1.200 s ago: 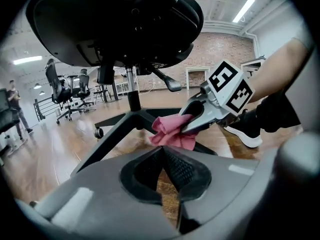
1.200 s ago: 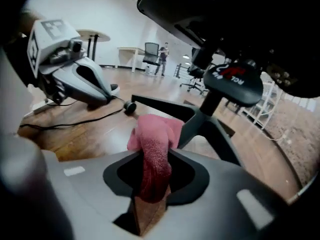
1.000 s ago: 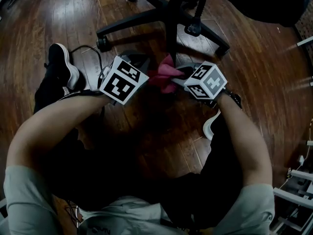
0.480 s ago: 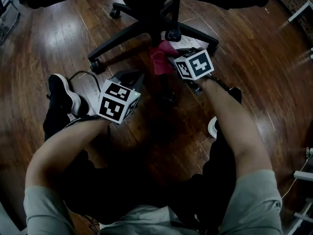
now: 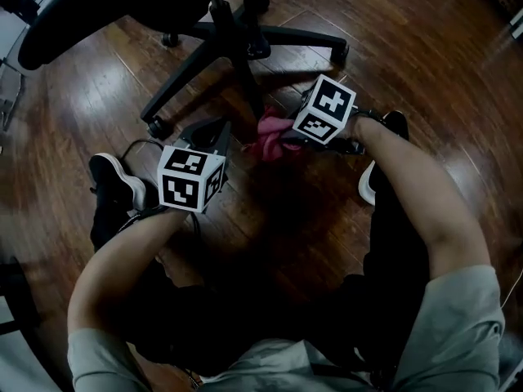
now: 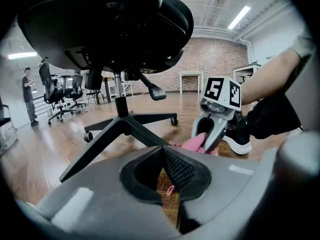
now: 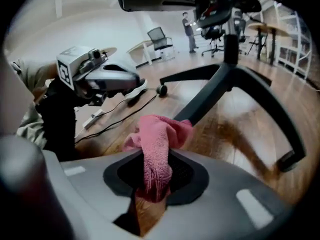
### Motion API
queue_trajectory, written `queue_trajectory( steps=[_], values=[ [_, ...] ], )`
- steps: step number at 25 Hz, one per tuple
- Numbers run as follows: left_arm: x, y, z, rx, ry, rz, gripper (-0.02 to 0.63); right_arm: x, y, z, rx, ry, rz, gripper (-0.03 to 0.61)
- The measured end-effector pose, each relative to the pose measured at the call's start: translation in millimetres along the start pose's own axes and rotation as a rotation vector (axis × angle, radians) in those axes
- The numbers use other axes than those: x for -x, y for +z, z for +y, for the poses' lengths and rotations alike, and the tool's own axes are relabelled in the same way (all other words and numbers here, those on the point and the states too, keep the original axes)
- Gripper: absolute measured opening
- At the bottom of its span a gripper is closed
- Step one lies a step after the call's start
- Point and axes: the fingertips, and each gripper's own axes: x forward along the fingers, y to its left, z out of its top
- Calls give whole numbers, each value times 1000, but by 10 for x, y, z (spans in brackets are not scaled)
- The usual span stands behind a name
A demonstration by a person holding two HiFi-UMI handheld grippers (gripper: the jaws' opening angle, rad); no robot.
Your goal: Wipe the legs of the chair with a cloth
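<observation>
Pulled back from the hub [image 5: 235,33], the right gripper [image 5: 284,137], jaws just tightening on the cloth [image 5: 268,134], has likely finished one stroke down a chair leg [image 5: 248,84]; the left gripper [image 5: 219,127] hangs clenched, empty.

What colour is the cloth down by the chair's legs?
Pink. The cloth shows best in the right gripper view, bunched between the jaws.

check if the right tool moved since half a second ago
Yes: the right tool slid back from the chair hub toward the person, out along the leg; its jaws just closed slightly on the pink cloth.
</observation>
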Motion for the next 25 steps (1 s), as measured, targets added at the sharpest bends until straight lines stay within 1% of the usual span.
queue_trajectory(
  steps=[2, 4, 5, 7, 8, 9, 11, 13, 14, 15, 17, 18, 19, 20, 21, 22, 23, 25],
  values=[
    [-26, -26, -17, 0, -6, 8, 8, 94, 297, -313, -18, -183, -143, 96],
    [-78, -15, -16, 5, -14, 13, 8, 223, 604, -643, -71, -356, -279, 95],
    [-107, 11, -13, 12, -18, 10, 11, 266, 702, -778, -98, -415, -312, 97],
    [-162, 101, -13, 32, -24, -3, 30, 291, 780, -978, -130, -483, -312, 97],
    [-186, 151, -14, 45, -25, -12, 42, 272, 780, -1027, -136, -488, -295, 97],
    [-211, 201, -8, 60, -23, -19, 57, 236, 768, -1030, -140, -471, -278, 97],
    [-269, 296, 38, 95, -15, -25, 71, 129, 714, -890, -129, -388, -239, 97],
    [-343, 387, 105, 112, 4, -22, 73, 19, 596, -653, -80, -285, -183, 97],
    [-385, 425, 122, 100, 15, -19, 78, -11, 505, -539, -58, -232, -147, 95],
    [-428, 451, 115, 69, 24, -12, 89, -27, 387, -418, -42, -168, -98, 95],
    [-514, 456, 32, -21, 31, 3, 91, -47, 96, -130, -16, -17, 20, 95],
    [-551, 444, -20, -53, 28, 3, 91, -58, -38, 8, -3, 47, 71, 95],
    [-582, 437, -59, -65, 26, -5, 91, -68, -128, 103, 12, 83, 100, 95],
    [-602, 434, -70, -57, 31, -19, 91, -73, -156, 133, 27, 83, 99, 94],
    [-607, 424, -49, -31, 48, -33, 91, -68, -117, 93, 36, 48, 68, 94],
    [-596, 397, 1, 8, 75, -42, 91, -47, -18, -12, 38, -16, 15, 94],
    [-577, 351, 70, 57, 109, -46, 104, -3, 123, -168, 28, -100, -52, 95],
    [-565, 237, 213, 167, 165, -41, 104, 145, 427, -520, -31, -269, -181, 97]
  ],
)
